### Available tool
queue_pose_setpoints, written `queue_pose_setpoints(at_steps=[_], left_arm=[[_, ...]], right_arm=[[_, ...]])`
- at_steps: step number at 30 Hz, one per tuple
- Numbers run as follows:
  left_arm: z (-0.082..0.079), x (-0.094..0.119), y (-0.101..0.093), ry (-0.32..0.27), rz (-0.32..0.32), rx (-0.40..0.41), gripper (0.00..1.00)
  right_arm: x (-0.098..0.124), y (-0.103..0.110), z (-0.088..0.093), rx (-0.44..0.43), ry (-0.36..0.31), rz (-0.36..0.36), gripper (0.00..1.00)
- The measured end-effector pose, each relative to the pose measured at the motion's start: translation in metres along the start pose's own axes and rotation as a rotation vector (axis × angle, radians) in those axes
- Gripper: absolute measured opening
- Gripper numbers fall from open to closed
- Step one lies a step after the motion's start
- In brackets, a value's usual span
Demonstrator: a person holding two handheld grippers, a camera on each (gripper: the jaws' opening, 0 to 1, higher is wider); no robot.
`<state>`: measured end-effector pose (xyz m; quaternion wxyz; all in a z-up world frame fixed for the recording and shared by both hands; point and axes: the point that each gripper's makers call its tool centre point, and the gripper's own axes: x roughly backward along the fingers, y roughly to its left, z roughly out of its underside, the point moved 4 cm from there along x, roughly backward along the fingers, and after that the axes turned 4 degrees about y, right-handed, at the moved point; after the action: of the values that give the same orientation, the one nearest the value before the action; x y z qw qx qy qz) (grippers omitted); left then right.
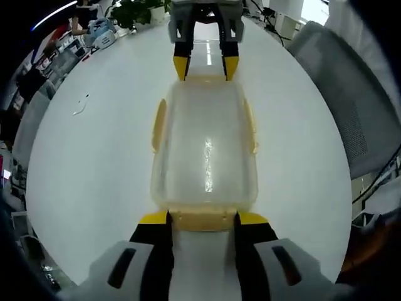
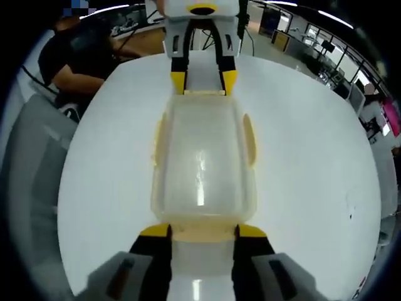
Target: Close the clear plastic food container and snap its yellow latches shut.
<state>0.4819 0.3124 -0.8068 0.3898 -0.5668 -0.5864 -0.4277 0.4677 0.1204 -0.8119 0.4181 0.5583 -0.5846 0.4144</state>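
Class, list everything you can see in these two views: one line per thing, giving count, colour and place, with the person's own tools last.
Food container: one, clear plastic, lid on, centre of the table, between the two grippers.
Latches: four, yellow, one on each side and end of the container.
Table: one, white, under everything.
Chair: one, grey mesh, beside the table.
Plant: one, green, at the table's far edge.
Seated person: one, dark clothes, beyond the table.
Left hand-held gripper: yellow-tipped jaws astride one end latch.
Right hand-held gripper: likewise, opposite end.
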Motion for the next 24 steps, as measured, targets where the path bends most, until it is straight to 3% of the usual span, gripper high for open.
queue_pose_setpoints(at_steps=[16,24], left_arm=[[-0.012,0.027,-0.009,-0.016,-0.066,0.028,0.36],[-0.030,0.038,-0.018,-0.034,-0.088,0.025,0.36]], right_arm=[[0.031,0.003,-0.005,0.046,-0.064,0.027,0.34],[0.051,0.008,0.004,0.063,-0.076,0.035,0.34]])
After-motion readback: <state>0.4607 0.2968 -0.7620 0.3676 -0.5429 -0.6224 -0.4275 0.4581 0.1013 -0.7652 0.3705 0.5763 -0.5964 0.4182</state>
